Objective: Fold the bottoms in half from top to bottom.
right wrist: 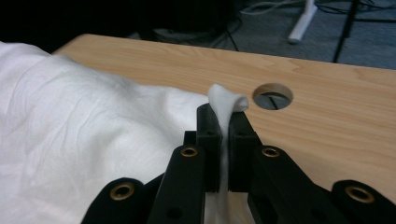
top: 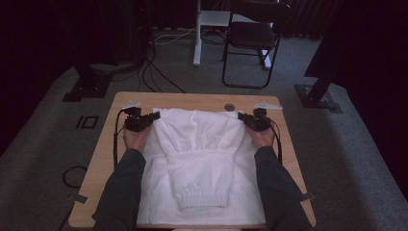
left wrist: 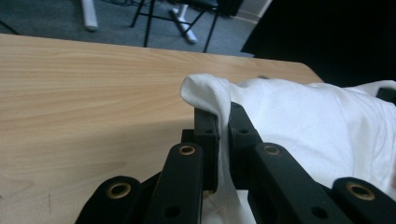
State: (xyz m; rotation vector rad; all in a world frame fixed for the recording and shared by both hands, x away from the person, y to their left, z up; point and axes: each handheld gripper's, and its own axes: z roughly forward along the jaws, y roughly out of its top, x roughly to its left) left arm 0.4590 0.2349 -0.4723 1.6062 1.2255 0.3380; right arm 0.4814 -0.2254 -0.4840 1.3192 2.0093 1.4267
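Note:
A white garment (top: 199,159) lies spread over the wooden table (top: 192,100), with a ribbed cuff (top: 203,199) toward the near edge. My left gripper (top: 153,117) is shut on the garment's far left corner; in the left gripper view the white cloth (left wrist: 205,91) bulges out between the black jaws of that gripper (left wrist: 223,112). My right gripper (top: 242,117) is shut on the far right corner, and in the right gripper view a small tuft of cloth (right wrist: 226,100) sticks up between its jaws (right wrist: 225,114). Between the two grippers the far edge is held up off the table.
A round cable hole (top: 229,107) is cut in the table near its far edge, just past my right gripper (right wrist: 272,94). A black chair (top: 255,38) and a white desk leg (top: 197,33) stand on the carpet beyond. Cables (top: 154,77) run over the floor.

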